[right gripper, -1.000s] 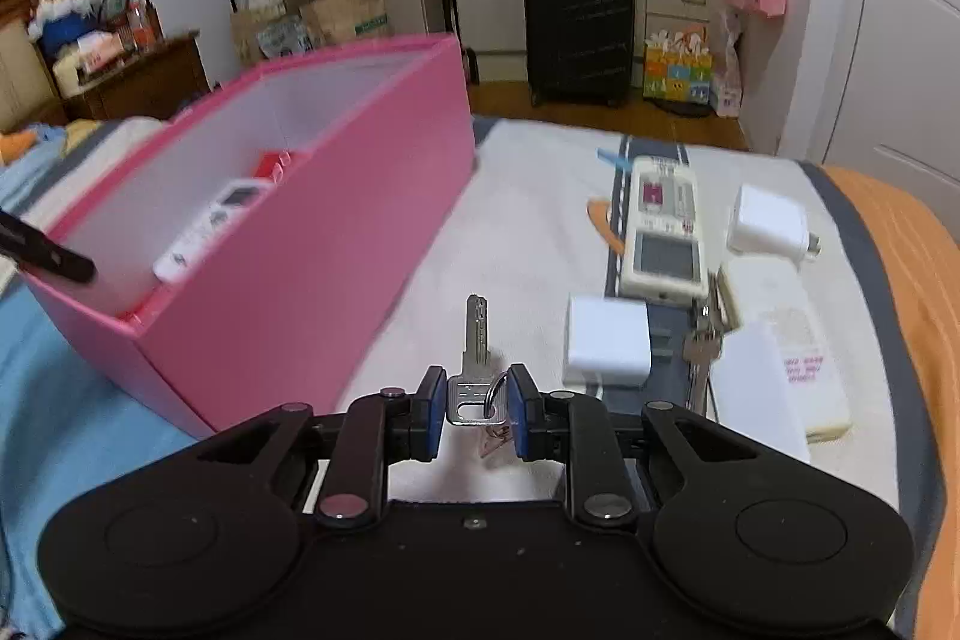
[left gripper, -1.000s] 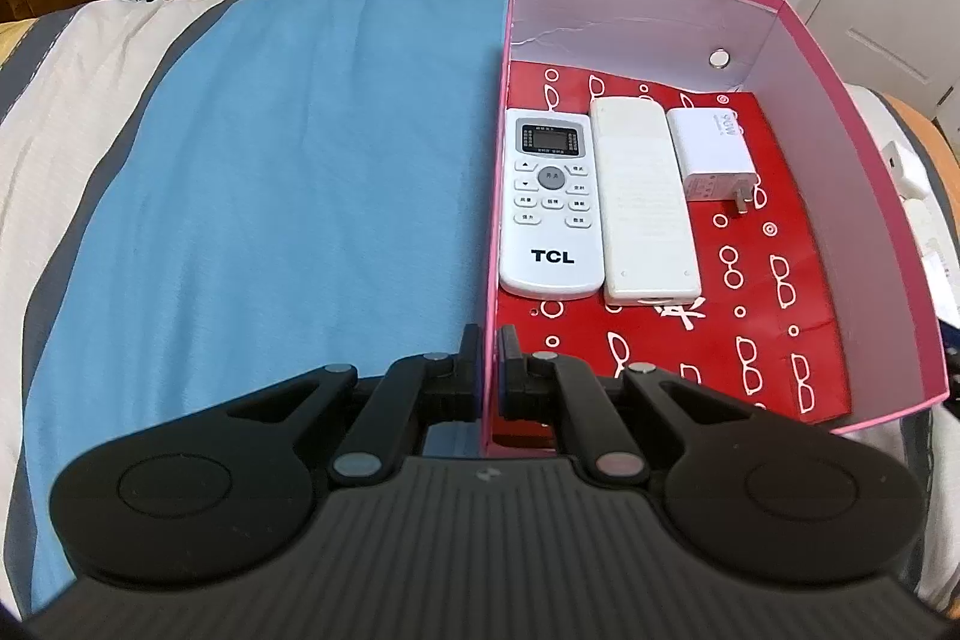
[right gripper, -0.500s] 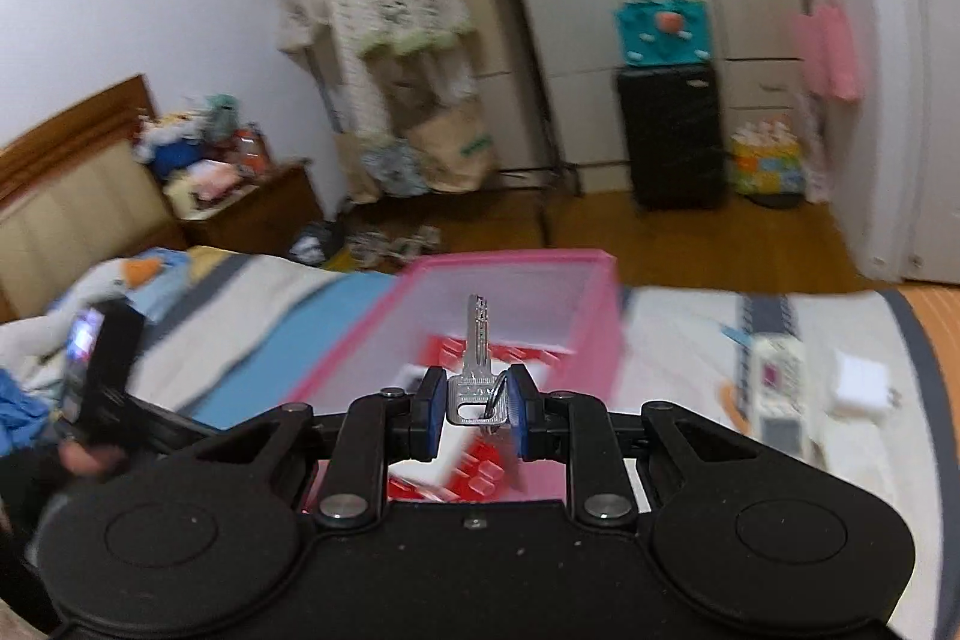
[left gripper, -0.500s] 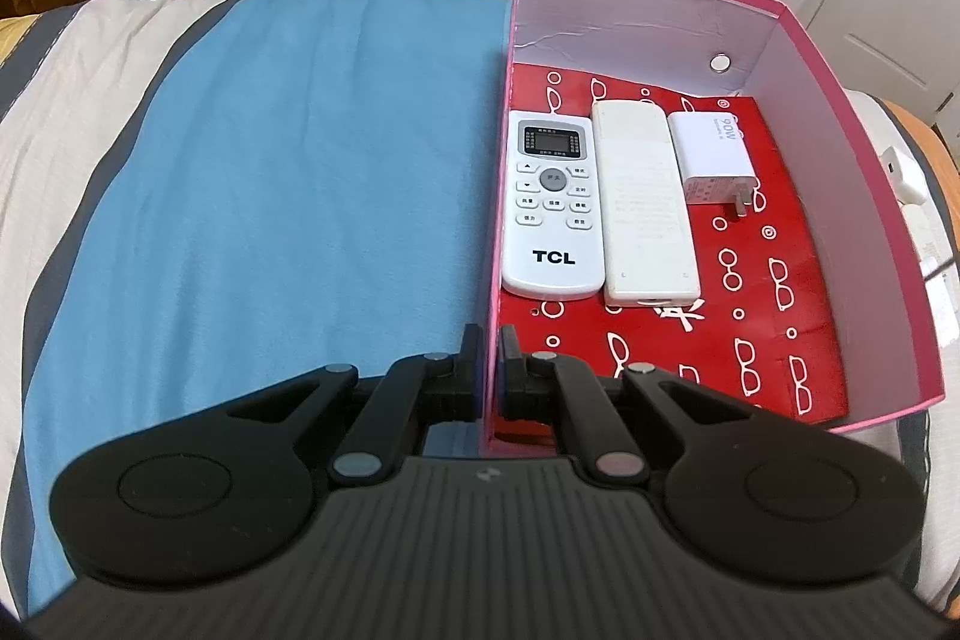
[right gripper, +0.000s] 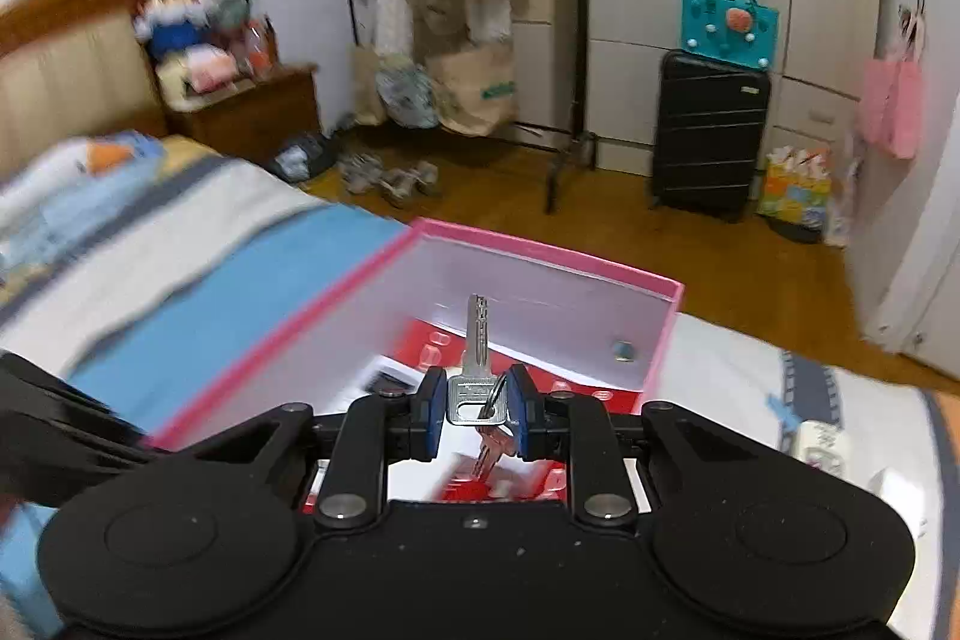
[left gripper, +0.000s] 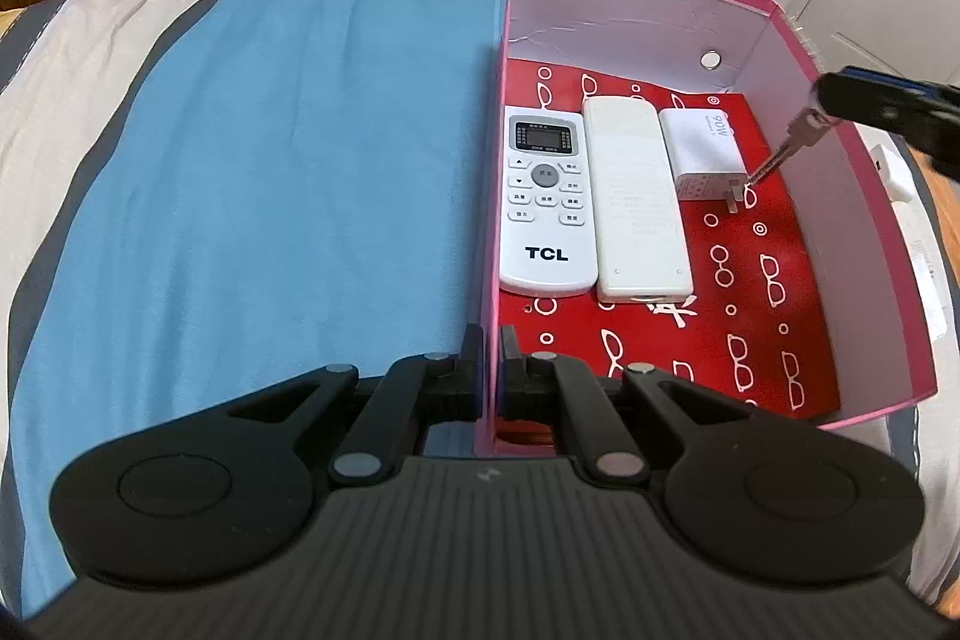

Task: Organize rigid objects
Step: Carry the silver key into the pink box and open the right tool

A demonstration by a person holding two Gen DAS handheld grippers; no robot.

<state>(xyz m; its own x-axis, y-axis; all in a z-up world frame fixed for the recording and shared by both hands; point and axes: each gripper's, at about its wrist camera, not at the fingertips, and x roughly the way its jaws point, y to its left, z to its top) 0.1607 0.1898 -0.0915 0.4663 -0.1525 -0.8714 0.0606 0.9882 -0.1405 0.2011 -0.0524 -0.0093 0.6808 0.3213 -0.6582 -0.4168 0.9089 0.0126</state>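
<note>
A pink box [left gripper: 864, 196] with a red patterned floor holds a white TCL remote [left gripper: 545, 202], a plain white remote [left gripper: 636, 202] and a white charger [left gripper: 702, 148]. My left gripper [left gripper: 491, 370] is shut on the box's near left wall. My right gripper [right gripper: 477, 400] is shut on a silver key [right gripper: 476, 364] with a ring and a second key hanging below. In the left wrist view the right gripper [left gripper: 840, 97] reaches over the box's right wall, and the key [left gripper: 786, 148] points down toward the charger.
The box lies on a bed with a blue blanket [left gripper: 288, 196] to its left. White items [right gripper: 822, 445] lie on the bed to the right of the box. Beyond the bed are a wooden floor, a black suitcase [right gripper: 708, 130] and a clothes rack.
My right gripper has carried the key from the bed's right side up and over the box, and now shows in the left wrist view. The left gripper has kept still on the box wall.
</note>
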